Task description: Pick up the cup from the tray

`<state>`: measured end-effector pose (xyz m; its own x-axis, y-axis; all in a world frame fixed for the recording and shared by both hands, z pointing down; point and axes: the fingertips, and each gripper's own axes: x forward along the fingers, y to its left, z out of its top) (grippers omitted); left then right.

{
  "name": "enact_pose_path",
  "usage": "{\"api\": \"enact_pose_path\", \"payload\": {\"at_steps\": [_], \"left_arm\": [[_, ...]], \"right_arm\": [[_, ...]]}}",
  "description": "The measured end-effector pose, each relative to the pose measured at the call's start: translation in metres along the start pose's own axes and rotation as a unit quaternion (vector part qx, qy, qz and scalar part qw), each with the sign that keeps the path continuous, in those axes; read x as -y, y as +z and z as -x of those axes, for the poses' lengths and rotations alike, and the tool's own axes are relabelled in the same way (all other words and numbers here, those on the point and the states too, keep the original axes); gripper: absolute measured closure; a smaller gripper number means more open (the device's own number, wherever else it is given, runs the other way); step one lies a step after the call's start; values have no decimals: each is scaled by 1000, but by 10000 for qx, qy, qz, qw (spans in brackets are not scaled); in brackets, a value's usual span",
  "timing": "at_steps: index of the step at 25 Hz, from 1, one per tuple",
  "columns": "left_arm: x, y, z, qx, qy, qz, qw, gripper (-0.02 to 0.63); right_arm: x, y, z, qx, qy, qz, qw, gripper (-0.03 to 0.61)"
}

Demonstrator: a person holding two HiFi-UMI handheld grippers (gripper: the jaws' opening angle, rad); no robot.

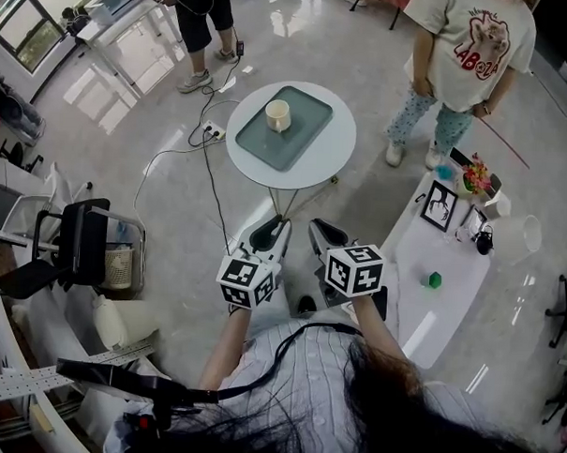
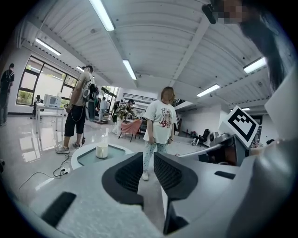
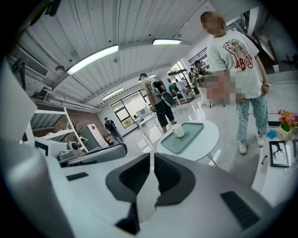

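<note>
A cream cup [image 1: 277, 114] stands upright on a grey-green tray [image 1: 302, 132] on a small round white table [image 1: 335, 153]. Both grippers hover over the floor, short of the table and pointing toward it. In the head view my left gripper [image 1: 272, 226] is on the left and my right gripper [image 1: 318, 226] on the right, side by side. The left gripper view has the cup [image 2: 101, 150] far ahead, left of the left gripper [image 2: 148, 161], whose jaws stand a narrow gap apart and empty. In the right gripper view the cup [image 3: 178, 130] is ahead; the right gripper [image 3: 152, 160] has its jaws together and empty.
A person in a white T-shirt [image 1: 465, 50] stands just past the round table, and another person [image 1: 203, 20] farther left. A white rectangular table [image 1: 440, 303] at the right holds a picture frame, flowers and a green cube. Cables and a power strip [image 1: 213, 130] lie on the floor left of the table.
</note>
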<state>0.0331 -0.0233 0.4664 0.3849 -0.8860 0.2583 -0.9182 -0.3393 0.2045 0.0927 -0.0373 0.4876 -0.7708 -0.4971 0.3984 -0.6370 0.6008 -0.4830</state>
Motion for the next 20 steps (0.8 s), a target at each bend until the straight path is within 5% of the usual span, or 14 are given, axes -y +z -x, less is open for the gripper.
{"api": "enact_pose_path", "payload": {"at_steps": [20], "left_arm": [[-144, 46, -100, -279, -409, 56, 9988, 522]], "right_arm": [[32, 90, -146, 25, -458, -219, 9987, 532]]}}
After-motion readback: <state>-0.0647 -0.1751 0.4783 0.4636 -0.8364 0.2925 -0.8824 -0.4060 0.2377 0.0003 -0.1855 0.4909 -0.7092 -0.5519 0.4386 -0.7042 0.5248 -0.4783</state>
